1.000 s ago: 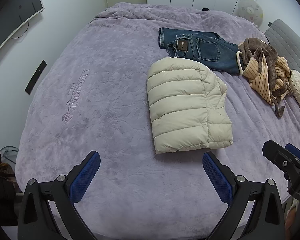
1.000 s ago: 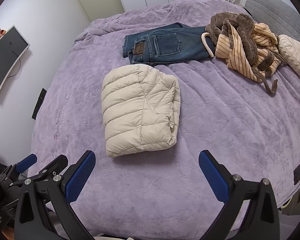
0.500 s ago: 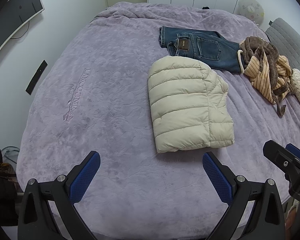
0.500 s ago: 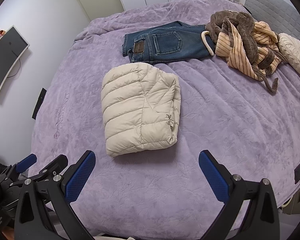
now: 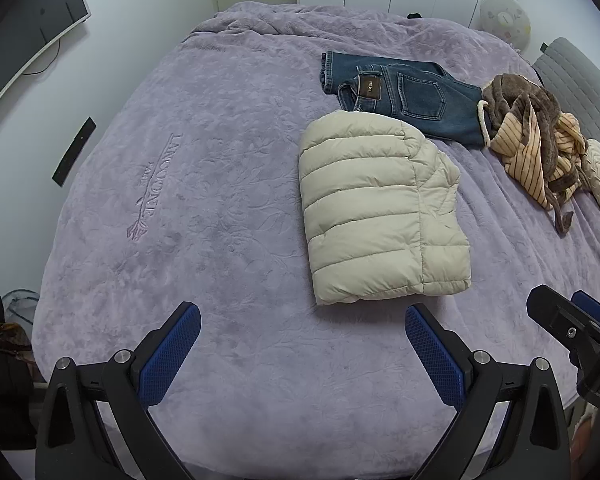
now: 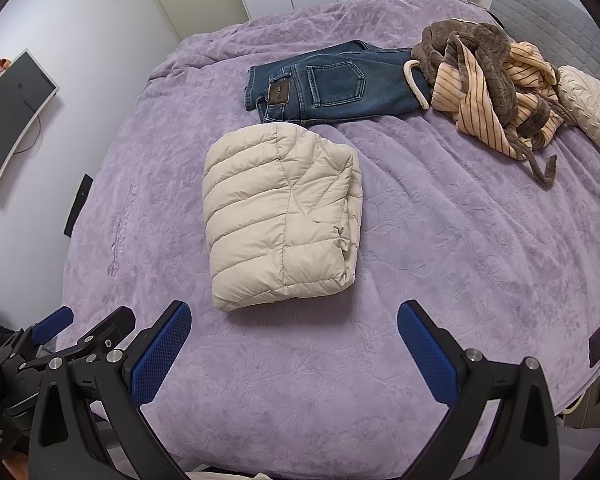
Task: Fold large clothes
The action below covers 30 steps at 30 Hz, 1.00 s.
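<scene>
- both tongs hang over the near edge of the bed with nothing between their blue pads: the left tongs are spread wide and empty, and the right tongs are spread just as wide and empty too.
- neither pair touches any cloth; each is short of the garments, with bare purple bedspread under them.
- cream puffer jacket lies in the middle of the bed as a compact, squared bundle, quilted side up, its edges stacked on the right side. it looks finished.
- blue jeans lie folded flat just behind the jacket, waistband patch and back pocket up, their near edge right at the jacket's far edge. they also look done.
- brown and striped robe sits in a crumpled heap to the right of the jeans, overlapping their end, its belt trailing toward the near side. this is plainly unfolded.
- a cream round cushion rests just beyond the heap.
- my reading: two of three garments are folded; the robe is what is left, and it would need spreading out first.
</scene>
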Each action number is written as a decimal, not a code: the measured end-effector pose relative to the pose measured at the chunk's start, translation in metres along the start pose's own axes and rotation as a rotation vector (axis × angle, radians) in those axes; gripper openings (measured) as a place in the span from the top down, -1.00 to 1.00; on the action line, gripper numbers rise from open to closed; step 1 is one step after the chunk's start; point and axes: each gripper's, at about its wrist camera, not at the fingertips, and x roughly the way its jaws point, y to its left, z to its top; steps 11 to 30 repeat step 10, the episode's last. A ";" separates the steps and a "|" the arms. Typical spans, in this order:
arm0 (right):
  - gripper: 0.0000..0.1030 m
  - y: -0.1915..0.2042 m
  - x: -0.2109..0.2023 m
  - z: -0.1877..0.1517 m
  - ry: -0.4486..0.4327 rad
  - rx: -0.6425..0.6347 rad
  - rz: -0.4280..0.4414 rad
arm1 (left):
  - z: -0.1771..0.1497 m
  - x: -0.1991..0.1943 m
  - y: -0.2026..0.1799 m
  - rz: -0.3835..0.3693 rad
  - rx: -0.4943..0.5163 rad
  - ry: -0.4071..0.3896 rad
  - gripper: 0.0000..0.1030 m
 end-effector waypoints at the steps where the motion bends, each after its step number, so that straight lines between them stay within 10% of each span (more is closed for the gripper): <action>1: -0.99 0.000 0.000 0.000 0.000 -0.001 0.000 | 0.002 0.001 0.001 -0.001 0.001 0.000 -0.98; 30: -0.99 0.000 0.000 0.000 0.002 -0.001 0.000 | 0.005 -0.002 0.000 -0.005 0.015 -0.010 -0.98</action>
